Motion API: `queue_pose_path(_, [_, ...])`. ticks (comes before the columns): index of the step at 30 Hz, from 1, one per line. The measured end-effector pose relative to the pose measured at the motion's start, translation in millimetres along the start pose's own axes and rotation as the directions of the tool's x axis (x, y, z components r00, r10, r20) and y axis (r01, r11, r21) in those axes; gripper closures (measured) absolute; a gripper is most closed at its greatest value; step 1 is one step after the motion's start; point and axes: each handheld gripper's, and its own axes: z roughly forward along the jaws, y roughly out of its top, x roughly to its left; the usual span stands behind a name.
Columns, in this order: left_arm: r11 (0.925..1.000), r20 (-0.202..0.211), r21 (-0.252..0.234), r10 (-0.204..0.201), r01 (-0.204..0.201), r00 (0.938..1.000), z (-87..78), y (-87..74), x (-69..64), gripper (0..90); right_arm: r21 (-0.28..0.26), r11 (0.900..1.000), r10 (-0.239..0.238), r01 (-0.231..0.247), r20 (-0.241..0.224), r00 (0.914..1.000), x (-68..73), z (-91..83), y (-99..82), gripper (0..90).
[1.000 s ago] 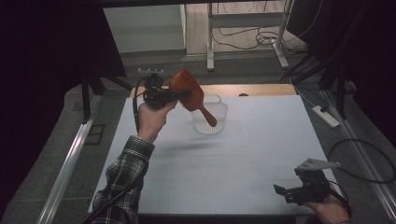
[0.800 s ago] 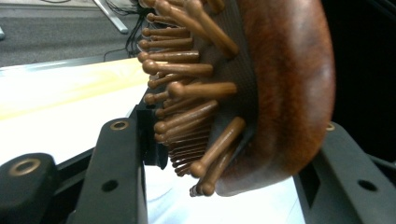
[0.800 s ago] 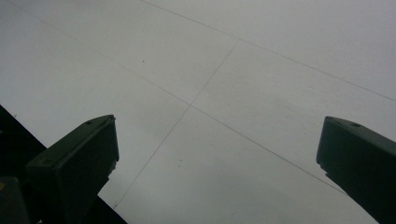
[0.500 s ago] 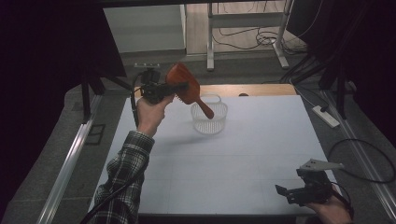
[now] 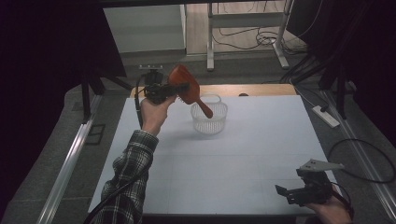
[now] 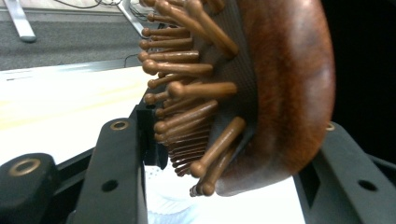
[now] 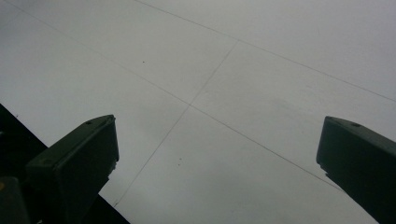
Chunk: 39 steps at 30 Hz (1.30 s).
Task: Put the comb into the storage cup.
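Note:
My left gripper is raised over the back left of the white table, shut on the head of a brown wooden hairbrush. The brush handle slants down to the right over a clear mesh basket standing at the back middle. In the left gripper view the two black jaws clamp the hairbrush, its round-tipped bristles facing left, with the basket pale below. My right gripper rests near the front right corner, open with nothing between its jaws. In the right gripper view the right gripper has its jaws wide apart over the bare table.
A white power strip lies on the floor right of the table. Cables trail on the floor behind and at the right. A metal rail runs along the left side, and dark curtains close in both sides.
The left hand has carried the brush slightly back and up, so the handle end now hangs over the basket's rim. The right gripper has stayed put.

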Motion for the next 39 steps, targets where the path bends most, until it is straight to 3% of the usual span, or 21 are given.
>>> queue_pose_path(39, [0.9993, -0.041, 0.035, -0.008, 0.01, 0.9991, 47.0, -33.0, 5.6, 51.6, 0.026, 0.9993, -0.028, 0.028, -0.009, 0.9996, 2.5, 2.1, 0.6, 0.0])
